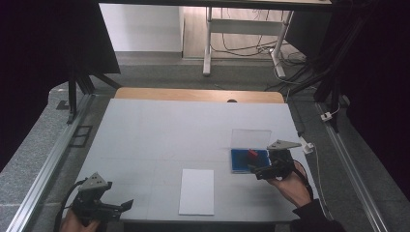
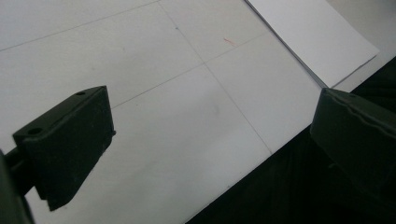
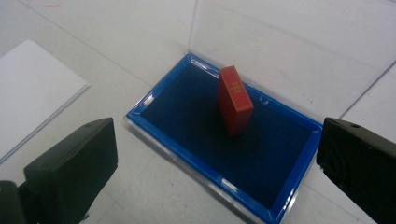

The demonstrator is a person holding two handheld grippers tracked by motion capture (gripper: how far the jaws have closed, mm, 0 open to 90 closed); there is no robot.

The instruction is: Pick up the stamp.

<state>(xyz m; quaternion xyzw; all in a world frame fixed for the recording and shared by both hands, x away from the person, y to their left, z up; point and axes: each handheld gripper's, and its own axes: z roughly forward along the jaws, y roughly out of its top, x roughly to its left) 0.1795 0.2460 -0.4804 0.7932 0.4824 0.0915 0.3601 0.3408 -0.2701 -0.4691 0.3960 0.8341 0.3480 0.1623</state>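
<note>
One red block (image 3: pixel 235 100) stands tilted on its edge inside a blue tray (image 3: pixel 159 95), a shallow box lined in dark blue with a clear lid (image 1: pixel 250 137) raised upright at its far side. The tray sits on the right part of the counter (image 1: pixel 159 130).

The right hand-held gripper (image 1: pixel 263 170) hovers just at the tray's near edge, held from behind by the person's right hand (image 1: pixel 291 187); its jaws are spread wide, one to each side of the tray in the right gripper view, and grip nothing.

The left hand-held gripper (image 1: pixel 126 205) sits at the near left corner of the counter, well apart from the tray, pointing right along the edge. Its jaws are also spread and empty.

One white sheet of paper (image 1: pixel 197 191) lies flat between the two grippers, near the front edge.

The counter is pale grey, marked with thin lines, with a wooden board (image 1: pixel 198 94) showing at its far side. Beyond, the grey floor (image 1: pixel 159 72) carries white desk legs (image 1: pixel 209 43) and loose cables (image 1: pixel 251 48).
</note>
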